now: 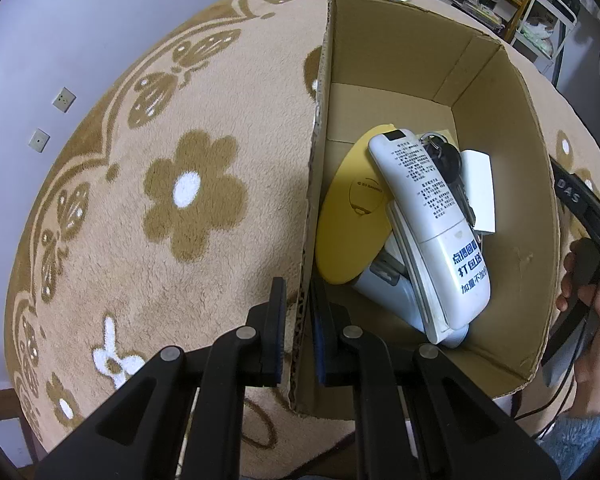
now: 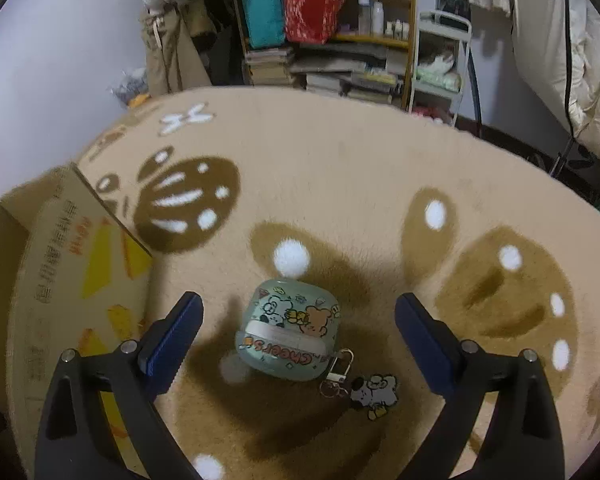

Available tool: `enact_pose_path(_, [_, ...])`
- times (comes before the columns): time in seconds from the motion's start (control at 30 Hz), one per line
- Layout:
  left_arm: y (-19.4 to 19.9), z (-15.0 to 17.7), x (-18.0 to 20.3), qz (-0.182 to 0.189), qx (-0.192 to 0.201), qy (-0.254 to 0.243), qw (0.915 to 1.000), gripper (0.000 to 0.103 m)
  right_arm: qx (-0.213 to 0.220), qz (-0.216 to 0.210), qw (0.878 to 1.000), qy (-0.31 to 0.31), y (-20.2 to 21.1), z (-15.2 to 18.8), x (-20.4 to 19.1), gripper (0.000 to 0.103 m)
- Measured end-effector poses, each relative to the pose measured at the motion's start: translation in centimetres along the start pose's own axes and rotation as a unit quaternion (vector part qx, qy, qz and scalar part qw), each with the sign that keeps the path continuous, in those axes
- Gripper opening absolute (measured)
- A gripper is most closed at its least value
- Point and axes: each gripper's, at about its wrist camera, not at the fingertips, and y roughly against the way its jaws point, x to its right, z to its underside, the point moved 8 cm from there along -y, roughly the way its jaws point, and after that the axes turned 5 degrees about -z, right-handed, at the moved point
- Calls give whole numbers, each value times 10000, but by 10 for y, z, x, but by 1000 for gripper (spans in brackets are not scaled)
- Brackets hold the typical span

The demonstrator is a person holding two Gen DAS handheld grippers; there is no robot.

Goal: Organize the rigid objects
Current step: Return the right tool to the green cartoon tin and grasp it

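The cardboard box (image 1: 495,184) (wall pinched by left tool (image 1: 298,320)) holds a white remote (image 1: 431,224); right tool (image 2: 298,320) gapes.

Flower-patterned rug (image 1: 140,240), cluttered shelf (image 2: 339,40) behind

Left gripper (image 1: 298,312): black plastic arms, round silver screws, blue ridged pads on fingers (image 1: 278,320). Right gripper (image 2: 298,332): same black arms, silver screws, blue ridged pads. Hand (image 1: 591,312) at edge, grey-blue knit sleeve (image 1: 579,444), thin black cable (image 1: 555,396) beside it.
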Motion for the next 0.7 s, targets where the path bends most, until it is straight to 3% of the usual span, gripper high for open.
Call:
enact_pose_path(0.4, [-1, -1, -1, -3, -6, -14, 10000, 12, -516, 196, 9985, 52, -29, 10, 1, 101])
enact_pose_path(0.6, [-1, -1, 0, -6, -6, -13, 10000, 12, -433, 346, 9985, -33, -28, 17, 5, 101])
enact_pose_path(0.7, [-1, 0, 1, -41, 7, -41, 10000, 12, -341, 383, 9987, -18, -25, 18, 4, 85])
